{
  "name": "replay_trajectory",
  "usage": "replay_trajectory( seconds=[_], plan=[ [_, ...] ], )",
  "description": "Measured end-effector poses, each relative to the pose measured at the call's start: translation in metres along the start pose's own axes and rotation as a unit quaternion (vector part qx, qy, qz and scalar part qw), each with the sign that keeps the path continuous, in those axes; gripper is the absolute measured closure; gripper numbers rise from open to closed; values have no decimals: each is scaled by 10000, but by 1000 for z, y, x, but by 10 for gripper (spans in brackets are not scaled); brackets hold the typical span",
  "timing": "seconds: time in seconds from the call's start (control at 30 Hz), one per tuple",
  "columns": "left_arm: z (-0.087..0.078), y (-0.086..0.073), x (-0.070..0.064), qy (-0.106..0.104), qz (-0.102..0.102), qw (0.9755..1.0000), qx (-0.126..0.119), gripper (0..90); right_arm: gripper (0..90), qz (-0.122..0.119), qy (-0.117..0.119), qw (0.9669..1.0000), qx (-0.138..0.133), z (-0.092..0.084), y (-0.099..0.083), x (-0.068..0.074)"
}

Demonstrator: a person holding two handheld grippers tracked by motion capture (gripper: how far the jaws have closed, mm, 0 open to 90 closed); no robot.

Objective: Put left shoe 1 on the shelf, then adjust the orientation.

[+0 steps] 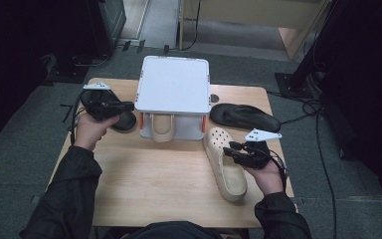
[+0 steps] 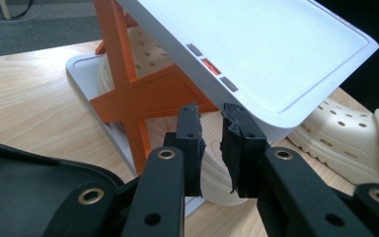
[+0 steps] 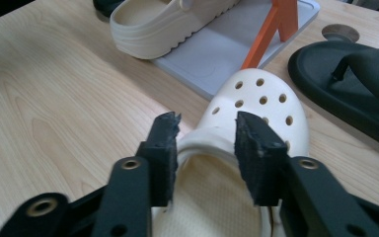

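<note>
A beige clog (image 1: 226,172) (image 3: 261,98) lies on the wooden table (image 1: 154,189), right of centre. My right gripper (image 1: 231,148) (image 3: 205,123) hovers over its heel opening with the jaws open and the pads off the rim. A second beige clog (image 1: 162,128) (image 3: 163,24) sits on the lower tray of a white rack (image 1: 173,82) (image 2: 276,44) with orange struts. My left gripper (image 1: 129,105) (image 2: 210,111) points at the rack's left side. Its jaws stand a narrow gap apart with nothing between them. A black flip-flop (image 1: 124,122) lies just below it.
Another black flip-flop (image 1: 243,117) (image 3: 355,84) lies at the back right of the table, close to the clog's toe. The rack's top shelf is bare. Open tabletop stretches across the front and the left. Cables run over the floor on the right.
</note>
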State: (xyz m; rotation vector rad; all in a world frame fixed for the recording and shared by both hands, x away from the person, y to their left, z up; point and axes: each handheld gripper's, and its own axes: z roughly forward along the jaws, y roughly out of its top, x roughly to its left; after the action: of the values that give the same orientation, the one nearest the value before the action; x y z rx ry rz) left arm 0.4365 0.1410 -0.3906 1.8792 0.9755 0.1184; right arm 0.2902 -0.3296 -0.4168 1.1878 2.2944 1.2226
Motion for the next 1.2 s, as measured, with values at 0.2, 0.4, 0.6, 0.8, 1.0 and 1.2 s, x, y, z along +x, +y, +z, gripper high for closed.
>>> replay_trajectory(
  seconds=[0.2, 0.4, 0.6, 0.8, 1.0, 1.2],
  plan=[
    [0, 1, -2, 31, -40, 10000, -7, 780, 541, 42, -25, 9999, 96, -2, -5, -6],
    [-2, -1, 2, 59, -65, 10000, -13, 737, 499, -36, -25, 9998, 193, 0, -12, -11],
    [0, -2, 5, 122, -81, 9999, 43, 665, 499, 22, -38, 9999, 137, -4, -23, -16],
    [-2, -3, 7, 103, -166, 9998, 4, 561, 464, 157, -291, 9994, 68, -14, -28, -23],
    [-4, -3, 8, 123, -230, 9997, 11, 500, 444, 196, -320, 9988, 327, -4, -35, -27],
    [-4, -4, 10, 135, -197, 9997, 39, 482, 514, 237, -308, 9971, 650, 18, -37, -32]
  ],
)
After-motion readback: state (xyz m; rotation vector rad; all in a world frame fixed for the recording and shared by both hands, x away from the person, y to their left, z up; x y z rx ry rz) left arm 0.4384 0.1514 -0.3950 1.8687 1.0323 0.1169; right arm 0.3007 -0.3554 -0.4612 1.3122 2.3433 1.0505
